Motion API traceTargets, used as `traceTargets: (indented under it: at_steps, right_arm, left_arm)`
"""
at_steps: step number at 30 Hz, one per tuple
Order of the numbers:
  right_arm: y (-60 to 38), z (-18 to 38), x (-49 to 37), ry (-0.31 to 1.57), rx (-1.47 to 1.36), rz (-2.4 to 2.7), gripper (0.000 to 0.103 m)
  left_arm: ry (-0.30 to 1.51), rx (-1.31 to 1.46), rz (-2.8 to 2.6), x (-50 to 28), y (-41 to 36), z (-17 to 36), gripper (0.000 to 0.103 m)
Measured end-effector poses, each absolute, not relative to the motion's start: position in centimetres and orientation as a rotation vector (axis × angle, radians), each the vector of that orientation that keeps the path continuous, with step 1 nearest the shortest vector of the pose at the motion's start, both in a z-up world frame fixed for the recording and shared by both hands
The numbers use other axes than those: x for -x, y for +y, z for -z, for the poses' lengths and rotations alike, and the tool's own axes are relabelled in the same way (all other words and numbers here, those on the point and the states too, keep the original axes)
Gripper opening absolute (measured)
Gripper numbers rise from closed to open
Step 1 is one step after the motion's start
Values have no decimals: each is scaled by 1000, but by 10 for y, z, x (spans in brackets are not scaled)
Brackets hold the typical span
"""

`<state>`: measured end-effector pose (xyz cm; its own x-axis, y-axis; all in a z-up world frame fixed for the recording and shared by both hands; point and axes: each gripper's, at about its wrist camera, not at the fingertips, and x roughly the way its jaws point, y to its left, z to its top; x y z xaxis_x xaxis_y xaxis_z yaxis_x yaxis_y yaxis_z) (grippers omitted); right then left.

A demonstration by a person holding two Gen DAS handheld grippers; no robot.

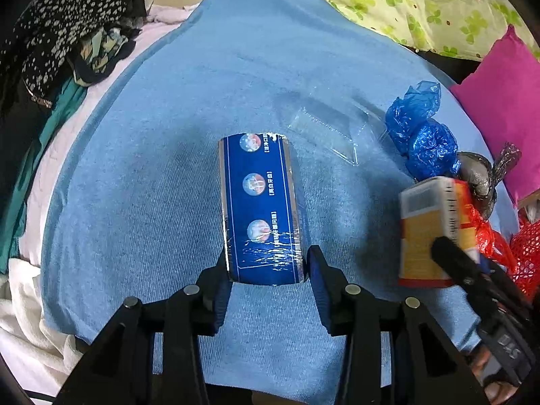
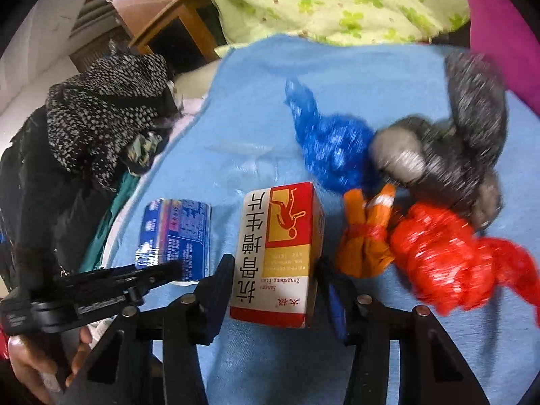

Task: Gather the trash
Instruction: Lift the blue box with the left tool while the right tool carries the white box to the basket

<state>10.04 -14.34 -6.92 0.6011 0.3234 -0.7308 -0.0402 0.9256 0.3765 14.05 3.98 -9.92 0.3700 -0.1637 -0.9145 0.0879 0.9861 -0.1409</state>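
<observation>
My left gripper (image 1: 266,263) is shut on a dark blue box (image 1: 260,206) with round pictures, its near end between the pads over the blue cloth (image 1: 168,185). My right gripper (image 2: 275,275) is shut on a red, yellow and white medicine box (image 2: 280,253), which also shows at the right of the left wrist view (image 1: 428,233). The blue box also appears at the left of the right wrist view (image 2: 175,236). A clear plastic tray (image 1: 327,128) lies beyond the blue box.
Knotted plastic bags lie at the right: blue (image 2: 334,148), grey (image 2: 449,148), orange (image 2: 364,236) and red (image 2: 445,256). A green clover-print quilt (image 1: 422,3) and a magenta pillow (image 1: 506,101) border the far side. Dark clothes (image 1: 67,33) are piled at the left.
</observation>
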Motion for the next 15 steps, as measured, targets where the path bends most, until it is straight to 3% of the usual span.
traceTargets:
  at_steps: [15]
  right_arm:
    - [-200, 17, -49, 699, -278, -114, 52]
  left_arm:
    - [1042, -92, 212, -110, -19, 70, 40]
